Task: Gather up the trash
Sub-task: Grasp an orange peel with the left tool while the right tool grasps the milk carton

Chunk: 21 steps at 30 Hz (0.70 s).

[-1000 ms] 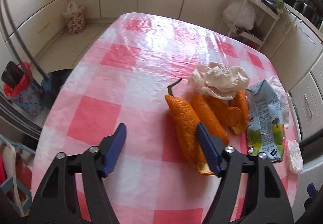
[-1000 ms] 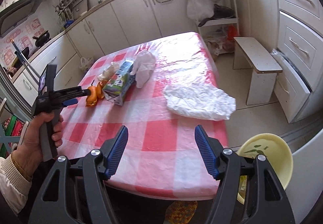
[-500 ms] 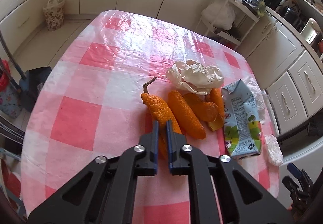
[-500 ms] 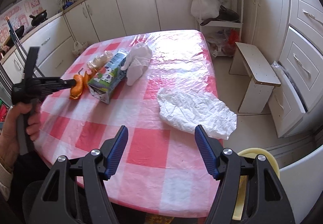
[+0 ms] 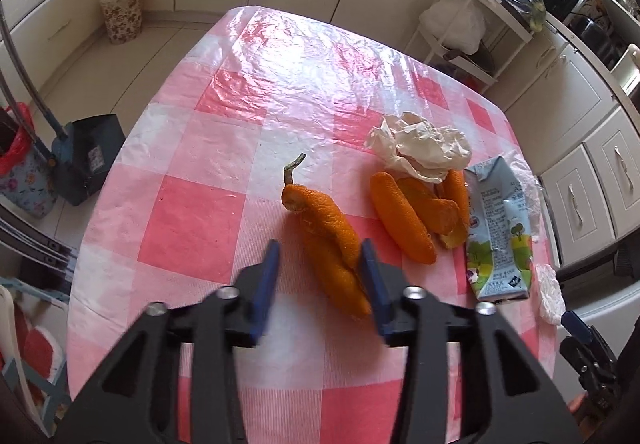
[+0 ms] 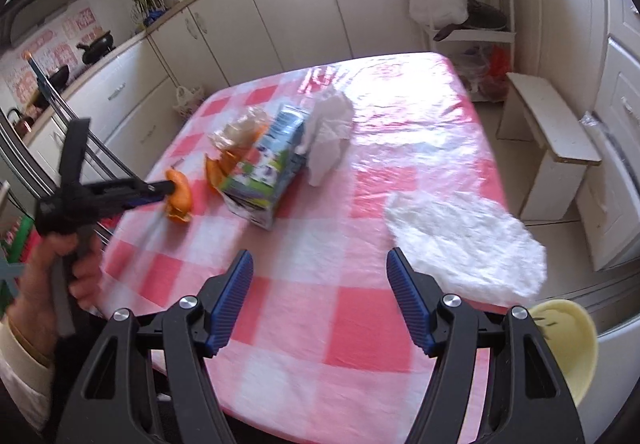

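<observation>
On the pink checked table [image 5: 192,236] lies a long piece of orange peel with a stem [image 5: 328,236]. My left gripper [image 5: 320,256] is open, its blue pads either side of the peel's near end. More orange peel [image 5: 416,212], a crumpled tissue [image 5: 424,148] and a flattened milk carton [image 5: 500,236] lie to the right. In the right wrist view my right gripper [image 6: 320,280] is open and empty above the table's near edge, with the carton [image 6: 268,172], a white tissue [image 6: 328,132] and a white plastic bag [image 6: 464,240] ahead. The left gripper [image 6: 160,188] shows there at the peel [image 6: 180,196].
A yellow bowl [image 6: 568,344] sits low beside the table at the right. A white stool [image 6: 548,124] and a shelf rack [image 6: 464,4] stand beyond the table. A dustpan [image 5: 86,156] and bags [image 5: 120,16] are on the floor at the left. Cabinets line the walls.
My left gripper was open, shut over the peel half a second ago, and has opened again around it. My right gripper has moved forward over the table, still open.
</observation>
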Each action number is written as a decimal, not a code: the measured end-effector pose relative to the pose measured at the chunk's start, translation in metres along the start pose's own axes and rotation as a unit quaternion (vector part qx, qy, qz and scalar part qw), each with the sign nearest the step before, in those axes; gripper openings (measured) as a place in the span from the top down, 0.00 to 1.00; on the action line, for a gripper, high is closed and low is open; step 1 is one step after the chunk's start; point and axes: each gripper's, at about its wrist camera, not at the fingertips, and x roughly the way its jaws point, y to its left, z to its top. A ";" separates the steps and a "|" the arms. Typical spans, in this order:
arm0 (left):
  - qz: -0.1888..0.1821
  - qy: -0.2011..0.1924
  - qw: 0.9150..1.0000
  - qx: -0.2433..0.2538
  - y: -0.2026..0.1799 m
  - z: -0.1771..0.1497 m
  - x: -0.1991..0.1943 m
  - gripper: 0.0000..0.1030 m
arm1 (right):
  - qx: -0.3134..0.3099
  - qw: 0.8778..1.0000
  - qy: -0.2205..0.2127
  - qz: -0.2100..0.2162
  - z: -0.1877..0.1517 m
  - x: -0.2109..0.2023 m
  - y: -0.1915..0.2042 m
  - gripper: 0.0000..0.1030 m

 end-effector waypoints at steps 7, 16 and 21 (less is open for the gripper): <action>0.013 -0.010 0.999 0.029 -0.015 -0.005 0.008 0.47 | 0.039 0.999 0.028 0.022 0.042 0.048 0.025 0.33; -0.005 -0.013 0.999 0.045 -0.011 -0.007 -0.004 0.83 | 0.100 0.992 0.069 0.035 0.050 0.106 0.025 0.58; 0.030 -0.048 0.995 0.079 -0.021 -0.011 -0.025 0.83 | 0.087 0.992 0.061 0.073 0.036 0.088 0.031 0.58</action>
